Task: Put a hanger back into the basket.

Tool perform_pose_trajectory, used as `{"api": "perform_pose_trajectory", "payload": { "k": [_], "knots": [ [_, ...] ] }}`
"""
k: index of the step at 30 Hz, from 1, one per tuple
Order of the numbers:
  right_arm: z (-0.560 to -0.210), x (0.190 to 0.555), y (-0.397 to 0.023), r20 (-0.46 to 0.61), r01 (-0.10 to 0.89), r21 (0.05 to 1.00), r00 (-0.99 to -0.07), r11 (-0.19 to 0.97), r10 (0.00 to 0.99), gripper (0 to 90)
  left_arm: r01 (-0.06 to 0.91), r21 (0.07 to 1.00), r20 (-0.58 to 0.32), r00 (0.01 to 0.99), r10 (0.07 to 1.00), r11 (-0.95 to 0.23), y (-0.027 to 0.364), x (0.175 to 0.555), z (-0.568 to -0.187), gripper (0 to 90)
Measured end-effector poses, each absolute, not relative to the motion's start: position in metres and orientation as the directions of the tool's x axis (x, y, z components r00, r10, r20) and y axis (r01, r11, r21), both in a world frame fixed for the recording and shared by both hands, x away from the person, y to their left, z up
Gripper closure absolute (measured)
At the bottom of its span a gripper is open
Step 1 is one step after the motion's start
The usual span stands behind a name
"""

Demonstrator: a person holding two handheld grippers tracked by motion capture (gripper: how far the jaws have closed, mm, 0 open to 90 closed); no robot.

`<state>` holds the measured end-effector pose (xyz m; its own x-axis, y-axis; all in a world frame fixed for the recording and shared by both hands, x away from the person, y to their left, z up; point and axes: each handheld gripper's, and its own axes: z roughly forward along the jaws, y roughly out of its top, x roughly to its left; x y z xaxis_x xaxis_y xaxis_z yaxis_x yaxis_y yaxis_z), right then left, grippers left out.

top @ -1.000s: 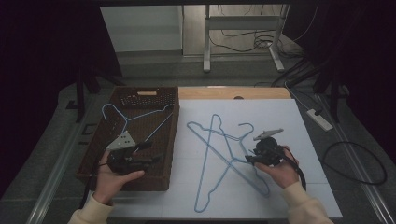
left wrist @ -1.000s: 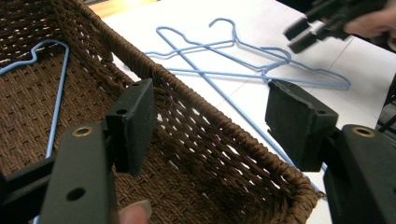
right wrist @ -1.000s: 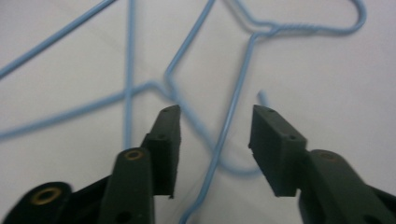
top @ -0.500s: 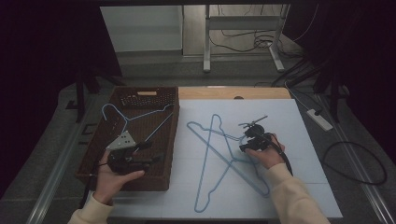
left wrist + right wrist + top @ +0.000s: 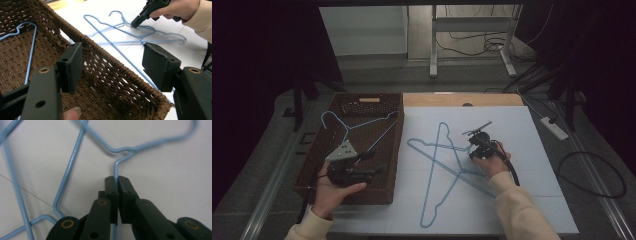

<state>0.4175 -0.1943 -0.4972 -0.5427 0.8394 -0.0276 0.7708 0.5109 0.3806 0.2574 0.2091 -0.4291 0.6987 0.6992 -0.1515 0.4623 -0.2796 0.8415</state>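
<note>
Your right gripper (image 5: pixel 473 148) has moved toward the basket (image 5: pixel 384 192); its fingers have just closed, pinching the blue hanger (image 5: pixel 115 171) on the white surface (image 5: pixel 532 150). Your left gripper (image 5: pixel 372 165) stays over the basket, fingers spread.

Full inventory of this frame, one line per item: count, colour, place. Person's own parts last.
Wire hangers on the table: two, light blue, crossed over each other on the white surface; one is pinched near its neck.
Hanger in the basket: one, light blue, lying inside.
Basket: one, dark brown wicker, left of the white surface.
Table surface: one, white.
Power strip: one, white, on the floor to the right.
Cables: several, black, on the floor to the right and behind.
Left tool: black, jaws open, over the basket's near end.
Right tool: black, jaws just closed onto a table hanger's wire.
</note>
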Motion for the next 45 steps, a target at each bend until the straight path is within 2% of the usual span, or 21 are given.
{"api": "perform_pose_trajectory", "payload": {
  "k": [5,12,18,32,45],
  "knots": [
    [-0.493,0.414,-0.196,-0.051,0.750,0.414,-0.547,0.516,0.836,87.9,0.462,0.842,-0.152,0.697,0.701,-0.277,0.210,0.257,-0.429,34.4],
    [-0.465,0.398,-0.213,-0.080,0.622,0.561,-0.617,0.547,0.783,88.2,0.463,0.842,-0.151,0.696,0.702,-0.277,0.209,0.258,-0.429,34.5],
    [-0.447,0.384,-0.224,-0.074,0.553,0.629,-0.657,0.546,0.751,88.4,0.462,0.842,-0.148,0.695,0.704,-0.279,0.209,0.258,-0.429,34.5],
    [-0.416,0.360,-0.240,-0.043,0.441,0.721,-0.741,0.535,0.670,88.4,0.446,0.850,-0.136,0.699,0.702,-0.280,0.205,0.257,-0.422,34.6],
    [-0.402,0.340,-0.254,0.000,0.414,0.749,-0.780,0.517,0.626,88.4,0.408,0.863,-0.107,0.725,0.681,-0.298,0.189,0.262,-0.407,34.7]
  ]
}}
